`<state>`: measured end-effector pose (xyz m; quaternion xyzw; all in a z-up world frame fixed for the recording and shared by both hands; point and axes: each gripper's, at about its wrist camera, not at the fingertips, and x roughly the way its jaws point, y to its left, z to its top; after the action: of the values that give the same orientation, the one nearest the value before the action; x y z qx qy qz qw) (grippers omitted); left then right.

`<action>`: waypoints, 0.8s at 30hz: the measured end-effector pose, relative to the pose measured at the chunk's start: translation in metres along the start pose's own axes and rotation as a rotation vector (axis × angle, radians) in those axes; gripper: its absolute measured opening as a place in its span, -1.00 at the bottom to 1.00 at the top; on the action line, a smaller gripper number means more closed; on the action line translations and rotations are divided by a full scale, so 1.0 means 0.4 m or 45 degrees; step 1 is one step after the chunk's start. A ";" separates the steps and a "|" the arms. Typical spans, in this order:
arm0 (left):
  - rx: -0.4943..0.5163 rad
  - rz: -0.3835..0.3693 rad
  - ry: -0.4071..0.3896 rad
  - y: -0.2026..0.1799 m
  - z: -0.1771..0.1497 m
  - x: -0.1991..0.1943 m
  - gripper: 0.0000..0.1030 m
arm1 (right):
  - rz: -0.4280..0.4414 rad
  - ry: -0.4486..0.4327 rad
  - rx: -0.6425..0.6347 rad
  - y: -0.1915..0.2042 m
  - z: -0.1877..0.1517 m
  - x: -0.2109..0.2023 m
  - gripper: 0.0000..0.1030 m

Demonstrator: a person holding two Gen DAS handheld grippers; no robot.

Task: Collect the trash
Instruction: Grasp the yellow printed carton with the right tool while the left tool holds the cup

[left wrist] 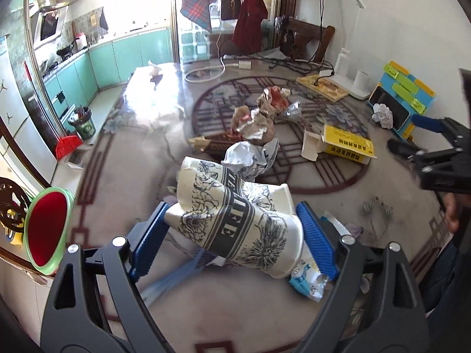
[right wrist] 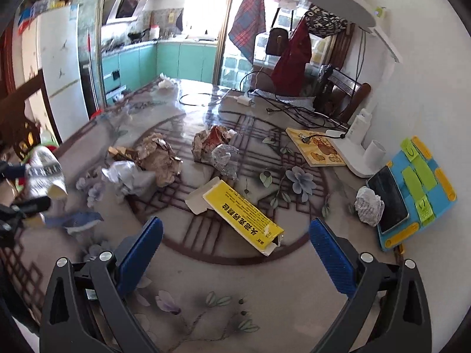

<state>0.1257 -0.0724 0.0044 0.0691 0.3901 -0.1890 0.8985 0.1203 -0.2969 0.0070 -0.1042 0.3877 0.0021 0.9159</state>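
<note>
Gripping the crushed paper cup (left wrist: 235, 220) in my left gripper (left wrist: 235, 235) above the table (left wrist: 235, 317), I risk it slipping out. My right gripper (right wrist: 235, 253) hangs open over the yellow box (right wrist: 244, 214).

The bench (right wrist: 265, 309) has a floral, lattice-patterned top. On it lie a yellow carton (right wrist: 244, 211), crumpled brown paper (right wrist: 159, 158), a foil wad (right wrist: 225, 158), white paper balls (right wrist: 369, 206), a picture book (right wrist: 315, 147), cables (right wrist: 294, 108) and a lamp base (right wrist: 353, 158).

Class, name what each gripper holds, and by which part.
Left gripper holds the crushed paper cup across its printed sides; right gripper holds nothing.
</note>
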 end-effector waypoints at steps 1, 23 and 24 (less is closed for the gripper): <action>0.000 0.001 -0.017 0.007 -0.001 -0.006 0.64 | -0.006 0.025 -0.034 0.006 0.001 0.025 0.87; -0.138 -0.018 -0.037 0.117 -0.031 0.012 0.64 | -0.031 0.374 -0.345 0.006 0.014 0.373 -0.06; -0.136 -0.018 -0.039 0.117 -0.031 0.011 0.64 | -0.024 0.370 -0.336 0.003 0.017 0.369 -0.15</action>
<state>0.1386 -0.0274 -0.0083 0.0152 0.3863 -0.1753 0.9054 0.2281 -0.3060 -0.0935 -0.2261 0.5111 0.0291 0.8287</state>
